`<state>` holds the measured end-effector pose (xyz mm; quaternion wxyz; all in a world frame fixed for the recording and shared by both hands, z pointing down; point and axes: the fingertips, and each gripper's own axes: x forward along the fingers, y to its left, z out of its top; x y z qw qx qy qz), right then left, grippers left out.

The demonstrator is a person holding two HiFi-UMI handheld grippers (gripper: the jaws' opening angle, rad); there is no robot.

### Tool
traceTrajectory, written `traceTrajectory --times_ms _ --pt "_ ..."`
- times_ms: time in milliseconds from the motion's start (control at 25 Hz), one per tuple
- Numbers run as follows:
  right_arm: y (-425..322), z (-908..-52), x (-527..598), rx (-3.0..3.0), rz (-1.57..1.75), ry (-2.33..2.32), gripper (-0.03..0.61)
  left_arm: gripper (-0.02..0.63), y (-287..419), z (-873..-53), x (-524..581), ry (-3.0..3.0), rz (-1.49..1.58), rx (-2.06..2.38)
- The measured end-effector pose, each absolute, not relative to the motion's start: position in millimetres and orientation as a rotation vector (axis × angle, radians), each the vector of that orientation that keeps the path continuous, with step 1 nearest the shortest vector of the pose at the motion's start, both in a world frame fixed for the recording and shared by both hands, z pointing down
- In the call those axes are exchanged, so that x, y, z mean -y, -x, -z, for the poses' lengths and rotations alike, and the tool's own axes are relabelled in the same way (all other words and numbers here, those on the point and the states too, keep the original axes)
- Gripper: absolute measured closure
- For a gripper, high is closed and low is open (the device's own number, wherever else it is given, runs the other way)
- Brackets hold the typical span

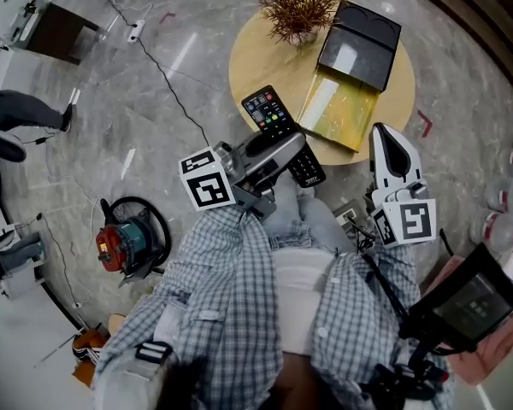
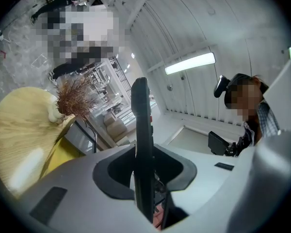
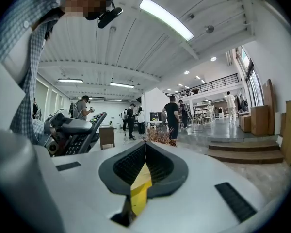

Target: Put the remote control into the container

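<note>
A black remote control (image 1: 272, 114) with coloured buttons hangs just above the near edge of the round wooden table (image 1: 256, 62). My left gripper (image 1: 289, 146) is shut on its middle. In the left gripper view the remote (image 2: 141, 125) stands edge-on between the jaws of that gripper (image 2: 144, 165). The container (image 1: 342, 109) is a clear yellow box with its black lid (image 1: 360, 45) flipped open behind it, just right of the remote. My right gripper (image 1: 385, 137) hovers at the table's near right edge, shut and empty, as the right gripper view (image 3: 145, 147) also shows.
A dried plant (image 1: 297, 2) stands at the back of the table beside the lid. Cables (image 1: 167, 79) and a red cable reel (image 1: 120, 244) lie on the floor to the left. My checked shirt fills the lower middle of the head view. People stand far off in the hall.
</note>
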<state>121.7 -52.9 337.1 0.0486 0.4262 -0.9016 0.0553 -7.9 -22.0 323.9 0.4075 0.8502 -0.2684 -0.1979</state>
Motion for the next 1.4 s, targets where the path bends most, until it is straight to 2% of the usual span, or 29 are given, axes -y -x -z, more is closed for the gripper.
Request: traceTrajectory --times_ms 760,840,1000,1240,1400 --pt "-60 -350 66 2.660 -0.148 -1.186 0.567 0.500 21 -351 99 -2.096 0.440 0.560" --pt "-48 -345 67 2.676 -0.162 -1.178 0.521 0.499 22 -352 106 -2.096 0.443 0.565" --pt "-25 -348 63 2.662 -0.161 -1.155 0.484 0.499 29 -355 114 -2.089 0.449 0.558" --pt "-24 -366 61 2.569 -0.161 -1.152 0.371 0.500 17 -374 126 -2.020 0.430 0.556" --pt "-17 -382 58 2.483 -0.200 -1.145 0.334 0.500 11 -382 129 -2.009 0.406 0.546"
